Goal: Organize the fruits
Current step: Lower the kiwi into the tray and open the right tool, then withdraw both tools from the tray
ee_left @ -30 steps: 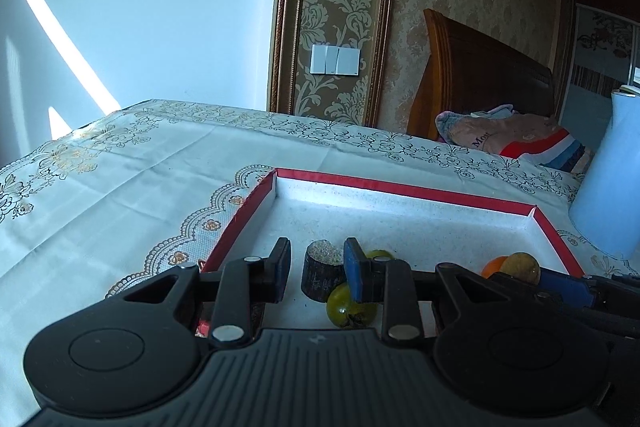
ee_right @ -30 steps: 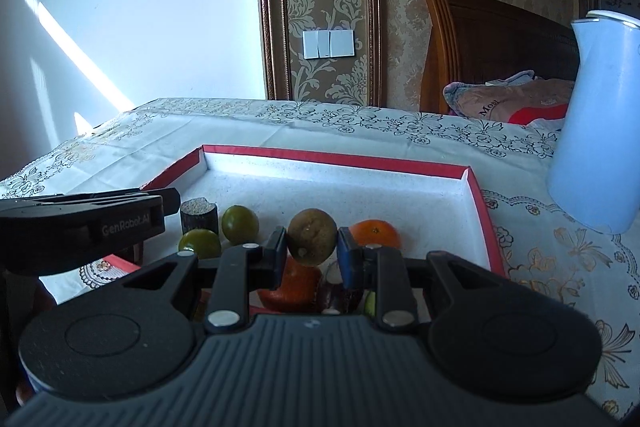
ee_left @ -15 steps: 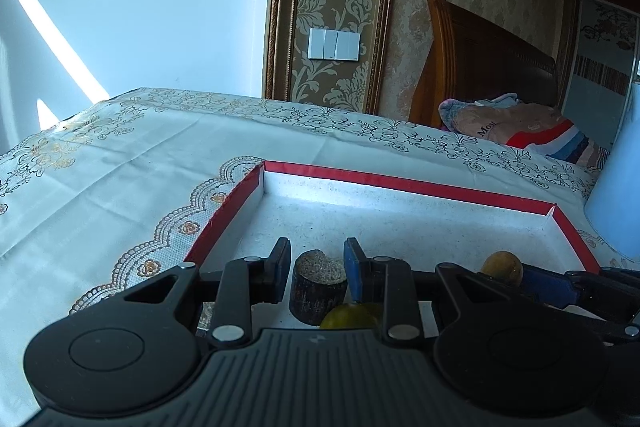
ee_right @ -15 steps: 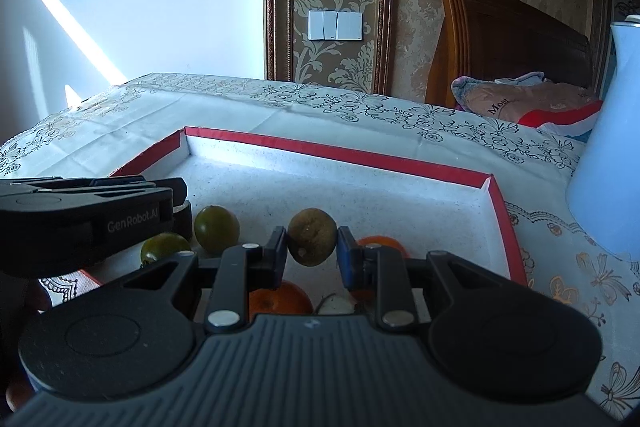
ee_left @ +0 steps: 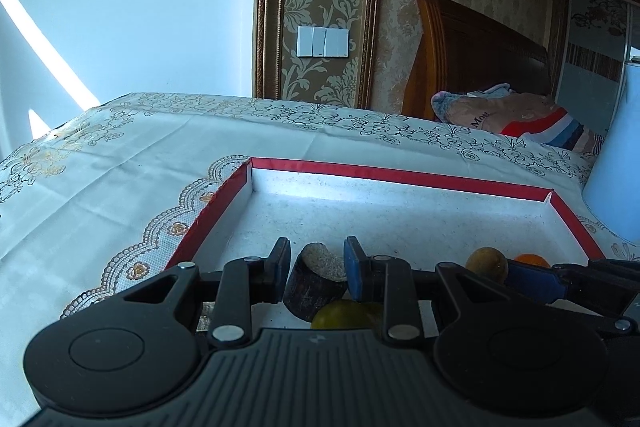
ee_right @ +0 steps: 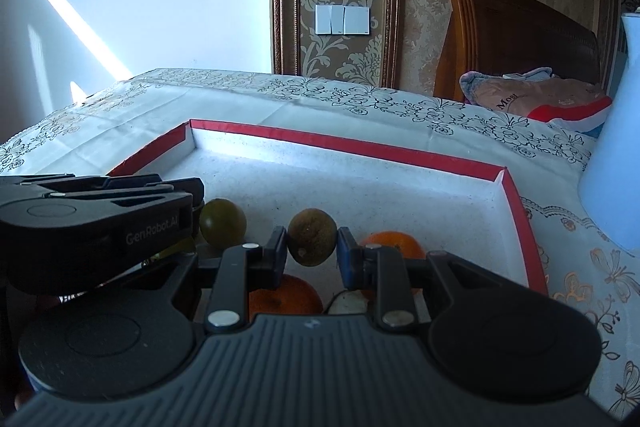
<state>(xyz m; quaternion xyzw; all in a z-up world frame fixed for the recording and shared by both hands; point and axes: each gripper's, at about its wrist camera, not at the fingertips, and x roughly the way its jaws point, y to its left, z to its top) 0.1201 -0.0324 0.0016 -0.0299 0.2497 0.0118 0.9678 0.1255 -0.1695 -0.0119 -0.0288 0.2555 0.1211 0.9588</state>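
— Brown, the round fruit [ee_right: 312, 237]: where is it held?
— It is clamped between the closed-in pads of the right gripper [ee_right: 312, 245], above the red-rimmed tray [ee_right: 516, 211].
— And the dark cut stump [ee_left: 316, 283]?
— It is pinched by the left gripper [ee_left: 316, 263], narrowed onto it, over the tray's near left part.
— What is seen around them?
— A green fruit [ee_right: 223, 223] and oranges [ee_right: 394, 243] lie in the tray, which is set on a flowered tablecloth [ee_left: 120, 163].

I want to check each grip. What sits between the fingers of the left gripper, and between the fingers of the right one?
Left wrist view: a dark cylindrical chunk between the left gripper fingers. Right wrist view: a round brownish fruit between the right gripper fingers.
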